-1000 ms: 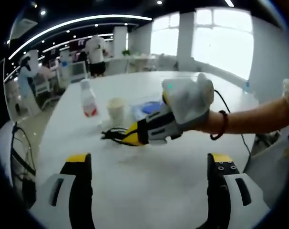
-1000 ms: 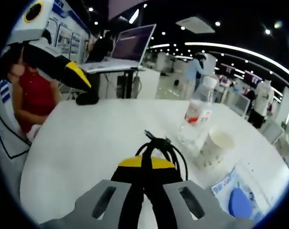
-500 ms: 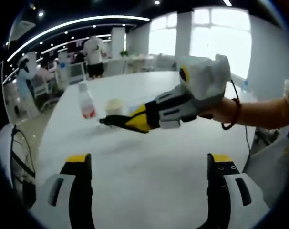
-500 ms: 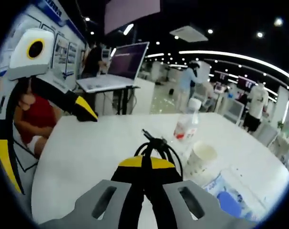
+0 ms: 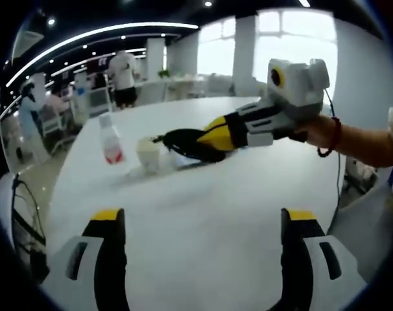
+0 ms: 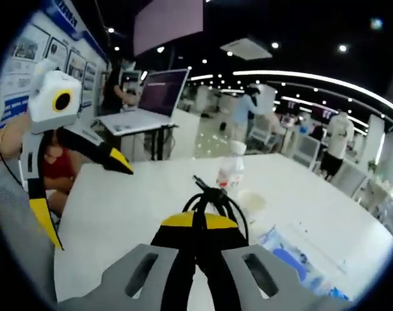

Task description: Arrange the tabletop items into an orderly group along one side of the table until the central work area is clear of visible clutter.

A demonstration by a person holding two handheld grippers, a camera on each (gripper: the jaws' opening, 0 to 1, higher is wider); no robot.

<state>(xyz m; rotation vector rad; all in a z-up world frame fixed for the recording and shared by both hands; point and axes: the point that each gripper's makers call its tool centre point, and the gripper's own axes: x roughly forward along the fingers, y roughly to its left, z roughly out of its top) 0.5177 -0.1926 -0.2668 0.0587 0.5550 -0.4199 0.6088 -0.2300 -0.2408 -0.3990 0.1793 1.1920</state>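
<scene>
a: what's the right hand-held gripper [image 6: 198,223] got?
b: its jaws are clamped on a coiled black cable [image 6: 213,197], lifted above the white table [image 5: 203,214].
a: and the left hand-held gripper [image 5: 200,223]?
b: jaws spread wide, nothing between them.
a: containers?
b: beyond the cable, a capped bottle [image 5: 109,137] with a red label beside a paper cup [image 5: 148,154]; contents unclear. a blue packet [image 6: 294,264] lies near.

The right gripper [image 6: 198,223] has its 2 jaws pinched together on a looped black cable [image 6: 214,197], held up off the white table [image 6: 131,207]. Past the loop stands a clear bottle [image 6: 231,170] with a red label, a paper cup [image 6: 251,201] just beside it, and a blue-and-white packet [image 6: 288,259] lower right. At the left, the left gripper [image 6: 86,184] hangs with jaws spread wide.
</scene>
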